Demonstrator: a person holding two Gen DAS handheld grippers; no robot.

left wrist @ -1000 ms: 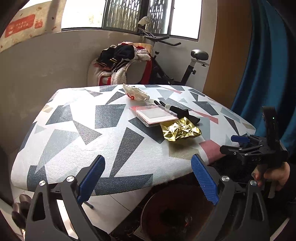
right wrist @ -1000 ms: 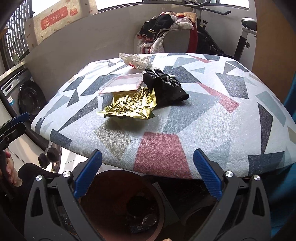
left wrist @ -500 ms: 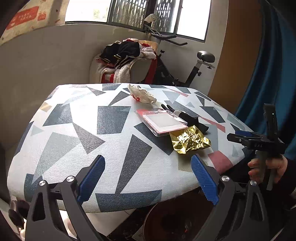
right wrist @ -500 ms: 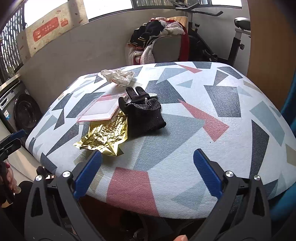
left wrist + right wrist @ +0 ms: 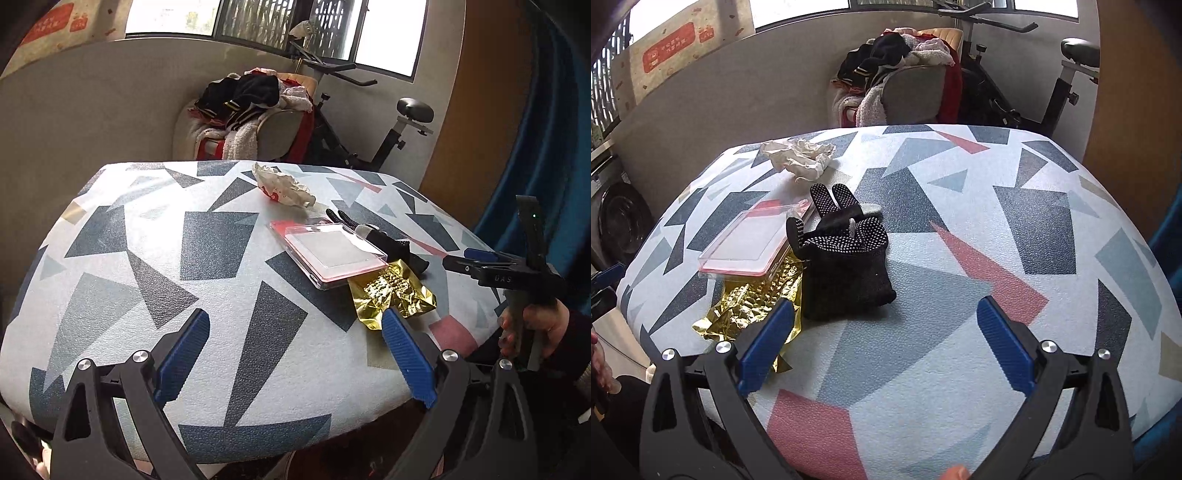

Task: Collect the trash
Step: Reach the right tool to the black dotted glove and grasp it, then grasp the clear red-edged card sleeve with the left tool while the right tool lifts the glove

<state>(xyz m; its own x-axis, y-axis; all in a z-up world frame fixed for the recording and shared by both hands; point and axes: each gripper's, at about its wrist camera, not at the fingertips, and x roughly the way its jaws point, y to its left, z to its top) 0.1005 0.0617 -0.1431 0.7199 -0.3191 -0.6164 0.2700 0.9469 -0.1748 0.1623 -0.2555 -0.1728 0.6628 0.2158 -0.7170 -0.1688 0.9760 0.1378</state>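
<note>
A crumpled gold foil wrapper (image 5: 393,295) lies near the table's front right edge; it also shows in the right wrist view (image 5: 753,306). A crumpled white paper (image 5: 284,184) lies at the far side, also in the right wrist view (image 5: 801,157). My left gripper (image 5: 295,354) is open and empty above the table's near edge. My right gripper (image 5: 882,343) is open and empty, its left finger over the foil's edge. The right gripper shows side-on in the left wrist view (image 5: 480,260).
A clear plastic case with a pink rim (image 5: 332,253) (image 5: 746,243) and a black dotted glove (image 5: 842,258) (image 5: 391,243) lie beside the foil. The patterned table (image 5: 166,258) (image 5: 1015,229) fills both views. A chair piled with clothes (image 5: 258,110) and an exercise bike (image 5: 369,140) stand behind.
Both grippers have risen and moved forward over the table. The brown bin below the table edge has dropped out of view. Both stay open.
</note>
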